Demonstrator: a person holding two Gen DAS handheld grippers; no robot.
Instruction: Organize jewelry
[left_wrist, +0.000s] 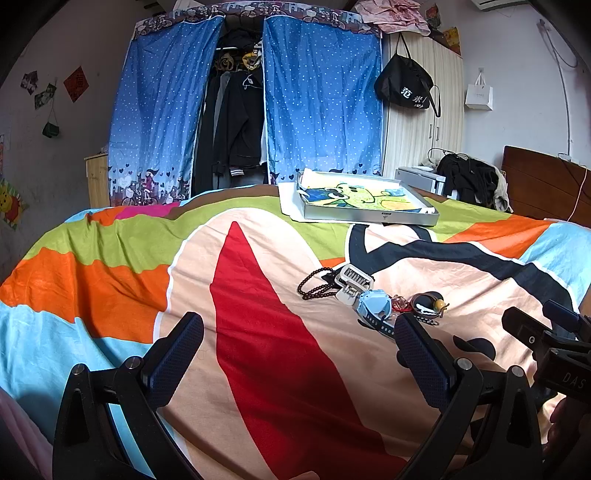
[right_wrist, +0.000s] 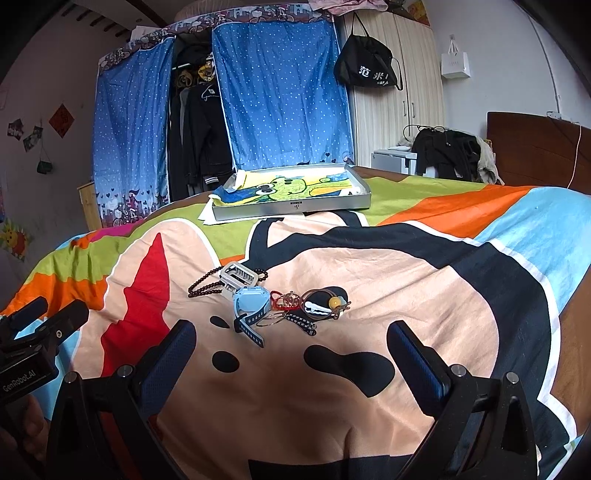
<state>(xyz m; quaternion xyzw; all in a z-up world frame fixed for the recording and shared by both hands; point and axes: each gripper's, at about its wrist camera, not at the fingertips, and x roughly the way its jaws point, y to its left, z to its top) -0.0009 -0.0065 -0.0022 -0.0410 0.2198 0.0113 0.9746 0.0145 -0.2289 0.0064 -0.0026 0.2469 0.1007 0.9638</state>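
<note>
The jewelry is all in one little heap on the bed (right_wrist: 424, 280), out in front of both claws and not touching them. The right claw (right_wrist: 291, 345) is spread wide with nothing in it, and the heap sits almost straight ahead of it, just a bit to the left. The left claw (left_wrist: 299, 339) is wide and empty too, but for it the heap lies off to the right, past its right finger. So I think the right claw has the easier reach. Nearest to it is the blue watch (right_wrist: 248, 303), with its dark strap pointing back toward the claw. The dark bead string (right_wrist: 207, 285) lies at the far left of the heap. Far behind sits the gray tray (right_wrist: 295, 206), well apart.
</note>
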